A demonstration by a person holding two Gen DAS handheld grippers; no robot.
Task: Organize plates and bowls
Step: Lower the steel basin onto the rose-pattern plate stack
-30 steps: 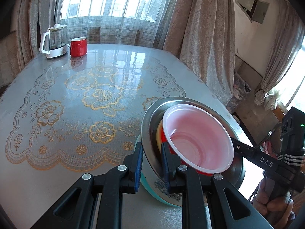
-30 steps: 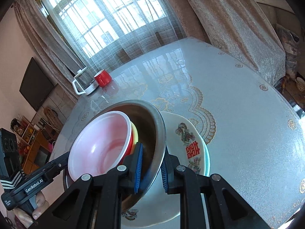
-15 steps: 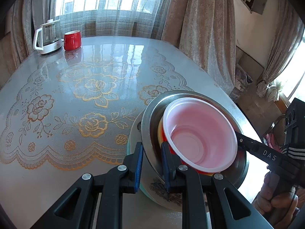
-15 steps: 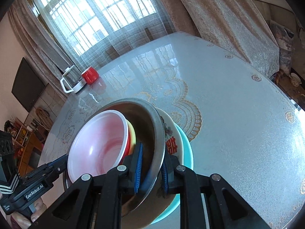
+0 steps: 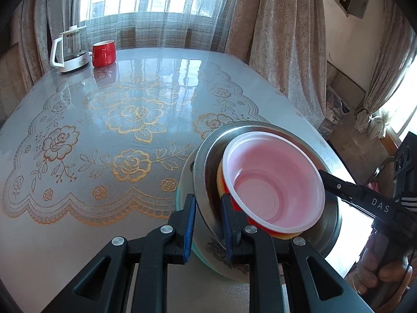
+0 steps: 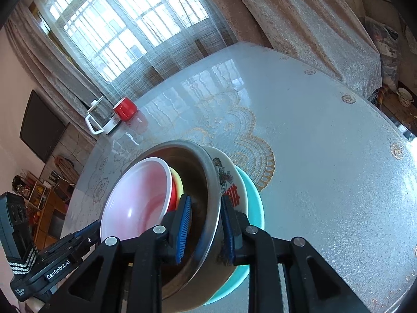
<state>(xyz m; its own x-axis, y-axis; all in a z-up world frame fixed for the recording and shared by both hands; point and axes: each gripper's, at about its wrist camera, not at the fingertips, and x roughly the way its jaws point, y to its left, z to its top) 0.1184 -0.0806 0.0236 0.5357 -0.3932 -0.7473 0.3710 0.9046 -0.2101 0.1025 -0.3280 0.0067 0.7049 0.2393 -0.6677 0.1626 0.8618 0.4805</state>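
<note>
I have the steel bowl (image 5: 263, 182) by its rim from two sides so the nested stack stays level. My left gripper (image 5: 207, 224) straddles the near rim, pads close against the metal. My right gripper (image 6: 206, 228) has just been easing its jaws apart, the rim between them, its inner pad looking clear of the wall. Inside sit a pink plastic bowl (image 5: 273, 185) over red and yellow ones; beneath, a patterned plate (image 6: 226, 180) on a teal plate (image 6: 254, 200).

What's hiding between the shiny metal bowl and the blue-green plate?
A white flowery plate sits between the metal bowl and the teal plate, clearest in the right wrist view.
</note>
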